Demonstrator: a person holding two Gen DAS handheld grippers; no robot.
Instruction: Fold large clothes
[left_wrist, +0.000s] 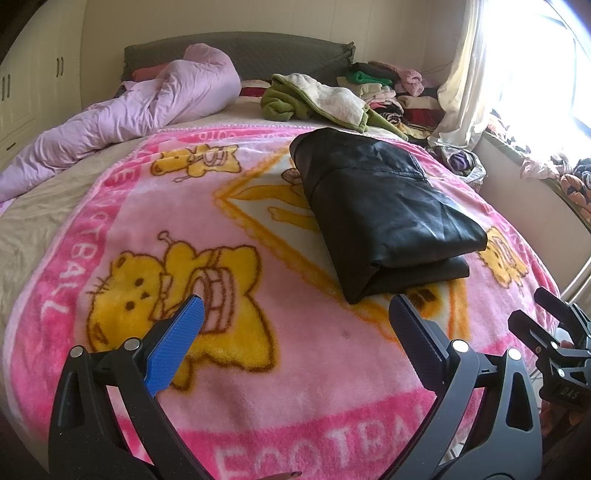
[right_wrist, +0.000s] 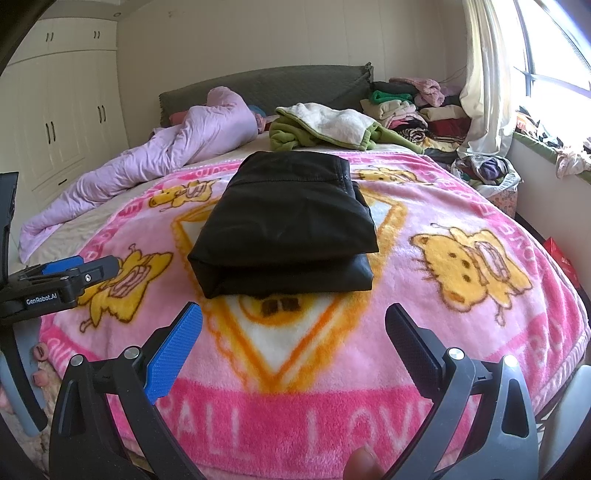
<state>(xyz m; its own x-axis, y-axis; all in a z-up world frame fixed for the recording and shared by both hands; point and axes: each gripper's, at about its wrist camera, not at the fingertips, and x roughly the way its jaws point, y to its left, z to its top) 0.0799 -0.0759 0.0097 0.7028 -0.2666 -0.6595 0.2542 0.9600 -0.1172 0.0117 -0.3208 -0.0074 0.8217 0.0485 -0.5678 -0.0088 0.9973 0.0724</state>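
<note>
A black leather-like garment (left_wrist: 384, 210) lies folded into a thick rectangle on the pink cartoon blanket (left_wrist: 147, 206); it also shows in the right wrist view (right_wrist: 288, 225), on the same blanket (right_wrist: 424, 306). My left gripper (left_wrist: 295, 314) is open and empty, held above the blanket short of the garment's near edge. My right gripper (right_wrist: 293, 321) is open and empty, just in front of the folded garment. The right gripper appears at the right edge of the left wrist view (left_wrist: 546, 325), and the left gripper at the left edge of the right wrist view (right_wrist: 74, 273).
A crumpled lilac duvet (left_wrist: 140, 110) lies at the back left. A green and white fleece garment (left_wrist: 317, 99) lies behind the black one. Stacks of folded clothes (left_wrist: 391, 88) sit by the headboard. A curtain (left_wrist: 465, 81) and window are at the right, wardrobes (right_wrist: 62, 118) at the left.
</note>
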